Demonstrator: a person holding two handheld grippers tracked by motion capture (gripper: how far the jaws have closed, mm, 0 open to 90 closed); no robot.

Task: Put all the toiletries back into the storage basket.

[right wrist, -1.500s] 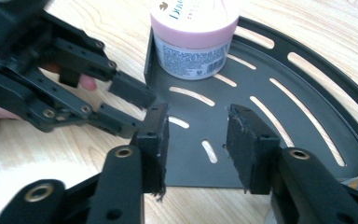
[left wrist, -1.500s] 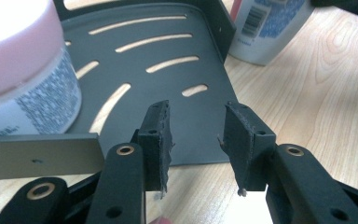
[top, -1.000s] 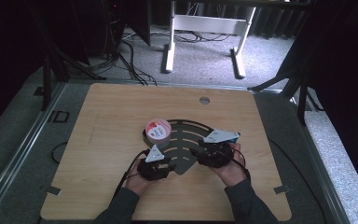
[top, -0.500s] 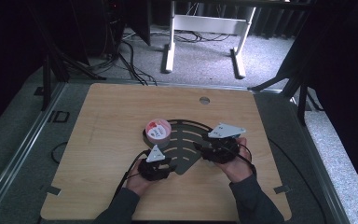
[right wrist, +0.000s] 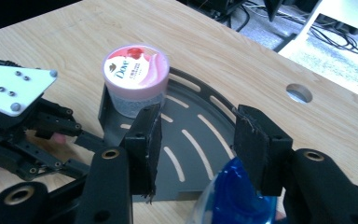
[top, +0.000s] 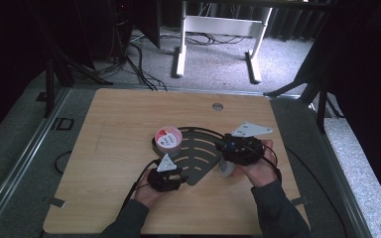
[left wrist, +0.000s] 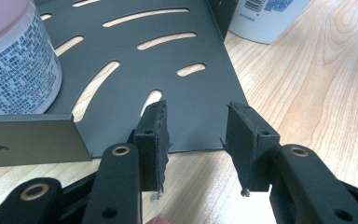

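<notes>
A dark fan-shaped slotted rack (top: 198, 156) lies flat at the table's middle. On its far corner stands a jar with a pink Dove lid (top: 168, 138) (right wrist: 136, 70) (left wrist: 14, 65). My left gripper (top: 178, 176) (left wrist: 196, 126) stands open low over the rack's near tip (left wrist: 186, 112), nothing between its fingers. My right gripper (top: 226, 147) (right wrist: 198, 135) hovers open at the rack's right edge; its jaws have just been opening. A white bottle with a blue cap (top: 225, 169) (right wrist: 233, 198) stands below and between them, untouched by the pads. The same bottle (left wrist: 265, 18) appears in the left gripper view.
The wooden table (top: 129, 114) has a round cable hole (top: 218, 106) near its far edge. Black cables trail from both grippers across the tabletop. A white desk frame (top: 218, 25) stands on the grey carpet beyond the table. Bare wood surrounds the rack on the left and far sides.
My right gripper has risen and drifted right, away from the rack, leaving the bottle standing beneath it. The left gripper, rack and jar have stayed put.
</notes>
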